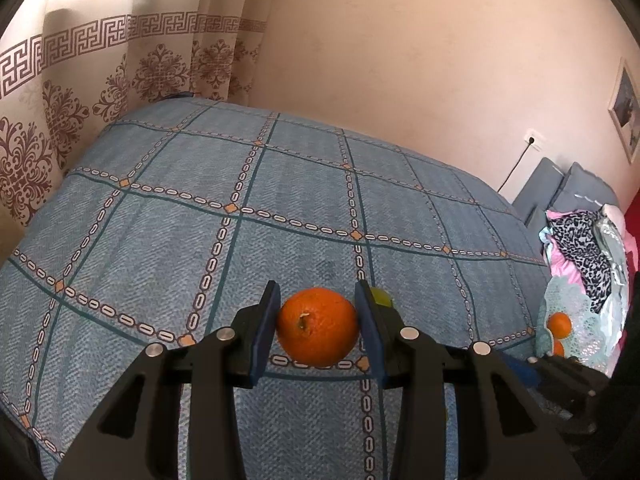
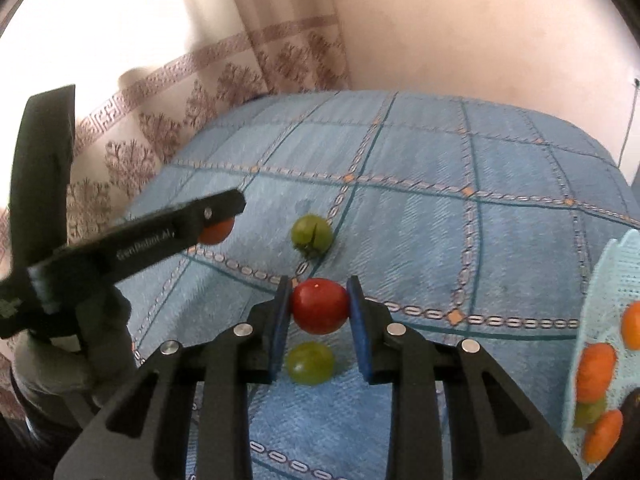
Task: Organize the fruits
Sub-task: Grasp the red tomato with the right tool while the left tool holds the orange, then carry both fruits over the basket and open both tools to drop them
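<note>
Left wrist view: an orange (image 1: pixel 318 326) is clamped between the jaws of the left gripper (image 1: pixel 318 328), over the bed (image 1: pixel 160 220) near its front edge. Right wrist view: a red fruit (image 2: pixel 320 306) is pinched in the right gripper (image 2: pixel 320 308), above a green fruit (image 2: pixel 311 362); a blue basket (image 2: pixel 612 280) of oranges is seen at the bed's right edge.
</note>
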A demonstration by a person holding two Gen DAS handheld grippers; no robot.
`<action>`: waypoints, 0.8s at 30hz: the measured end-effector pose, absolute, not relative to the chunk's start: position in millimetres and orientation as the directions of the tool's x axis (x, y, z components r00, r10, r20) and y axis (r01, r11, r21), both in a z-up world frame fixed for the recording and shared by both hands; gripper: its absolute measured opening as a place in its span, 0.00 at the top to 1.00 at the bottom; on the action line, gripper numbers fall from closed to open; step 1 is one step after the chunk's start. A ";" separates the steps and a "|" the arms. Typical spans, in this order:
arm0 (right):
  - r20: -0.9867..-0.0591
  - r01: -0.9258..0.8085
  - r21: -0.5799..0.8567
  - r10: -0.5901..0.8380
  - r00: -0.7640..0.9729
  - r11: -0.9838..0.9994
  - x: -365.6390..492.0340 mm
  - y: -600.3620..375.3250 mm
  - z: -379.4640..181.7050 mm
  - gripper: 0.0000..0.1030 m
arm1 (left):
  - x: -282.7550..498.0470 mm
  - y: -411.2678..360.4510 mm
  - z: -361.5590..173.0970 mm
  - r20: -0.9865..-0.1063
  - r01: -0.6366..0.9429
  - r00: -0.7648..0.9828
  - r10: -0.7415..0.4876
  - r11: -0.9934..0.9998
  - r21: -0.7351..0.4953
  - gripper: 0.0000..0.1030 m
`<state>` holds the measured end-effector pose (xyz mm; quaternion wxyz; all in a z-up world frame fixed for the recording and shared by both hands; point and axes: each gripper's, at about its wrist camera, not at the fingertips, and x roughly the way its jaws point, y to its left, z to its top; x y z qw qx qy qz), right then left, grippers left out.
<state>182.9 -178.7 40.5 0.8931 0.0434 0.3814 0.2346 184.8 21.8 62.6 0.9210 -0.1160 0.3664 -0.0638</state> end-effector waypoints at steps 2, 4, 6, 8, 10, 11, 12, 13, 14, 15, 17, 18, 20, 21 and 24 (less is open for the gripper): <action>-0.651 -0.365 0.265 0.445 0.615 0.893 181.6 -188.4 45.0 0.72 | 183.8 21.0 63.4 -0.658 0.036 0.725 -0.205 0.965 -0.261 0.62; -0.642 -0.342 0.277 0.438 0.629 0.898 179.7 -198.3 49.1 0.72 | 182.9 19.7 64.0 -0.657 0.040 0.725 -0.208 0.965 -0.260 0.62; -0.634 -0.319 0.284 0.427 0.645 0.904 177.3 -209.1 52.1 0.72 | 181.9 17.3 64.0 -0.656 0.046 0.724 -0.211 0.965 -0.259 0.62; -0.629 -0.293 0.287 0.410 0.660 0.912 174.1 -221.5 54.1 0.72 | 180.8 14.4 64.5 -0.655 0.056 0.724 -0.216 0.965 -0.256 0.62; -0.627 -0.270 0.290 0.395 0.671 0.918 172.1 -231.3 55.1 0.72 | 179.3 11.8 65.3 -0.653 0.064 0.725 -0.220 0.965 -0.255 0.62; -0.625 -0.256 0.293 0.387 0.678 0.921 170.2 -238.0 55.7 0.72 | 178.7 10.6 65.5 -0.652 0.068 0.725 -0.222 0.965 -0.253 0.62; -0.624 -0.245 0.295 0.380 0.683 0.924 169.2 -242.7 55.9 0.72 | 178.1 9.3 65.7 -0.652 0.071 0.725 -0.223 0.965 -0.251 0.62; -0.623 -0.233 0.297 0.372 0.688 0.926 167.7 -247.9 56.1 0.72 | 177.3 7.1 65.8 -0.652 0.076 0.724 -0.226 0.965 -0.249 0.62; -0.622 -0.215 0.299 0.361 0.694 0.930 166.0 -255.2 56.4 0.72 | 177.4 5.8 65.8 -0.652 0.080 0.723 -0.227 0.965 -0.248 0.62; -0.622 -0.202 0.304 0.355 0.698 0.931 165.0 -260.9 56.2 0.72 | 177.0 4.4 65.8 -0.652 0.083 0.723 -0.229 0.966 -0.247 0.62; -0.619 -0.173 0.318 0.342 0.707 0.932 161.8 -274.9 56.4 0.72 | 176.0 0.0 65.9 -0.653 0.094 0.720 -0.234 0.966 -0.242 0.62; -0.618 -0.158 0.322 0.334 0.712 0.933 160.0 -281.3 56.6 0.72 | 176.1 -0.7 65.9 -0.653 0.097 0.720 -0.236 0.965 -0.242 0.62; -0.617 -0.129 0.321 0.311 0.723 0.938 155.7 -294.3 56.5 0.72 | 175.1 -3.8 66.6 -0.652 0.107 0.720 -0.240 0.966 -0.237 0.62; -0.617 -0.118 0.322 0.303 0.727 0.939 154.4 -299.1 56.1 0.72 | 174.6 -5.4 66.8 -0.651 0.111 0.720 -0.241 0.966 -0.235 0.62; -0.618 -0.070 0.328 0.270 0.739 0.942 149.6 -318.3 54.7 0.72 | 172.6 -10.5 67.8 -0.649 0.123 0.720 -0.245 0.966 -0.228 0.62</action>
